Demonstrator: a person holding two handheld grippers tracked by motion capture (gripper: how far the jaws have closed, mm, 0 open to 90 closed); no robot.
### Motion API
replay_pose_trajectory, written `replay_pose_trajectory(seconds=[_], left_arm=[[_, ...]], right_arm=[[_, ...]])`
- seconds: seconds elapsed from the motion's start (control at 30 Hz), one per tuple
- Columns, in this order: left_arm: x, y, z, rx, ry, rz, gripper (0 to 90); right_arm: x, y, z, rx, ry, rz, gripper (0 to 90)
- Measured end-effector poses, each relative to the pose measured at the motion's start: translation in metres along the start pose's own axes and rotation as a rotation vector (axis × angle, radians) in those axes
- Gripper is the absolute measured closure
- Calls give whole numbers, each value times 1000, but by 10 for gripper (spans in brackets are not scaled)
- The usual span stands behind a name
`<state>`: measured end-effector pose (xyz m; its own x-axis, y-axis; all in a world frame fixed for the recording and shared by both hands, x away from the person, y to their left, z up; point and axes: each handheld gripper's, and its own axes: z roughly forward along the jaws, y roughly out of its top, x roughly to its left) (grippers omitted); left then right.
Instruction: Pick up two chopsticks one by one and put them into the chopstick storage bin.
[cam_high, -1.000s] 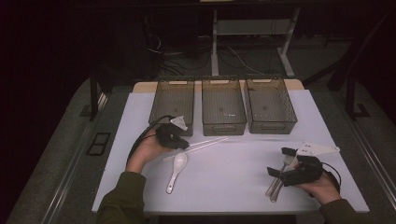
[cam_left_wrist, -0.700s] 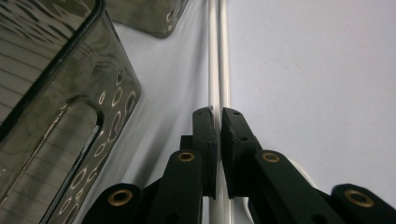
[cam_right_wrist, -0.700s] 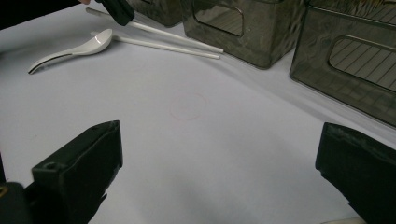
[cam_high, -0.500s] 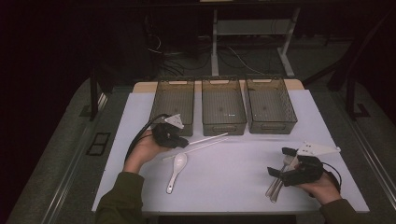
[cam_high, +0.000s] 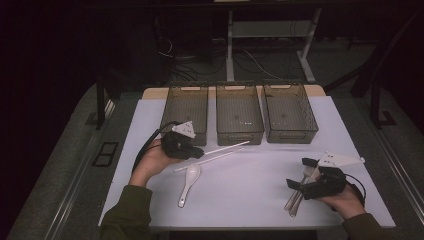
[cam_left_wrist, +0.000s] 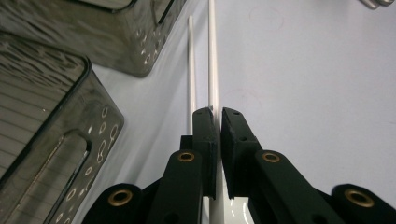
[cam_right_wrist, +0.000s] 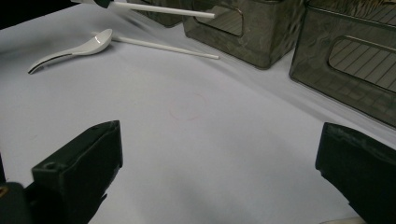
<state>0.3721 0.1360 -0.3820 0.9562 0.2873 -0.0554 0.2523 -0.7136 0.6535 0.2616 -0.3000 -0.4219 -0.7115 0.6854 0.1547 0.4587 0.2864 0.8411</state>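
— Right then, which step? Looks like sorting, with one piece in hand.

— Agreed. Left gripper (cam_high: 200, 151) clamped on the held chopstick (cam_high: 227, 147), jaws nearly together around its near end in the left gripper view, pinching the thin white stick (cam_left_wrist: 212, 56). Points right and far, towards the front of the middle basket (cam_high: 240, 136), tip just short of that wall.

— And its twin?

— Lies flat on the table (cam_high: 250, 210) as the second chopstick (cam_high: 210, 160), just near of the held one and roughly parallel. Touches or nearly touches the bowl of the white spoon (cam_high: 189, 180); hard to tell which.

— Right side?

— Right gripper (cam_high: 300, 173) rests low at the near right, jaws wide apart with nothing between them, just beside the metal cutlery (cam_high: 295, 200). Probably waits its turn.

— Next move, then?

— Probably a carry to one of the three baskets along the far edge: left basket (cam_high: 186, 86), middle, or right basket (cam_high: 290, 86). Cannot tell which suits chopsticks.

— Calls for what?

— Lift enough to clear the rim, line the stick along the basket's length so neither end catches a wall, lower, then part the jaws. Needs care against pivoting, given a grip at one end.
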Motion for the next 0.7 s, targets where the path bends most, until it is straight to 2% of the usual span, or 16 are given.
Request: replay_pose_trajectory(seconds=[0.37,0.7], left_arm=[[1,3,-13,-60,21,-22,841],[8,7,-21,-75,64,-88,841]], right_arm=[[0,0,0,0,1,-2,6],[-1,-1,3,-4,6,0,6]])
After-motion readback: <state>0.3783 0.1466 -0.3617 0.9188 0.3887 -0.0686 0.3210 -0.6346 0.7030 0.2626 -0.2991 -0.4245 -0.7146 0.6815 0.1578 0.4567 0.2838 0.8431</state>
